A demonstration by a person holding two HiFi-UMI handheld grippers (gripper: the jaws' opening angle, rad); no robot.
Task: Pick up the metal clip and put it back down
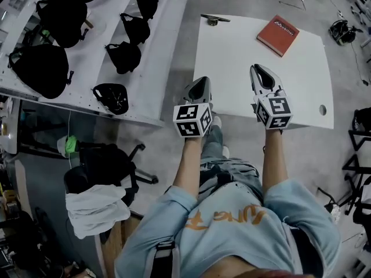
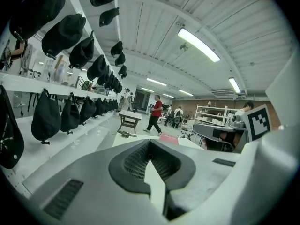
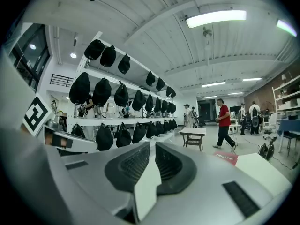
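Your left gripper (image 1: 200,83) and right gripper (image 1: 262,72) hang at the table's (image 1: 243,80) near edge, jaws pressed together, holding nothing. The metal clip (image 1: 214,19) lies at the far left corner, well apart.

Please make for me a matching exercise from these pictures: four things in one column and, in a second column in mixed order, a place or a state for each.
Things
1. metal clip
2. red book
3. right tool
4. black bags

Places or states
A. on the white shelves, left of the table
B. near the table's far right corner
C. at the table's far left corner
D. shut, with nothing between its jaws

Pairs: 1-C, 2-B, 3-D, 4-A
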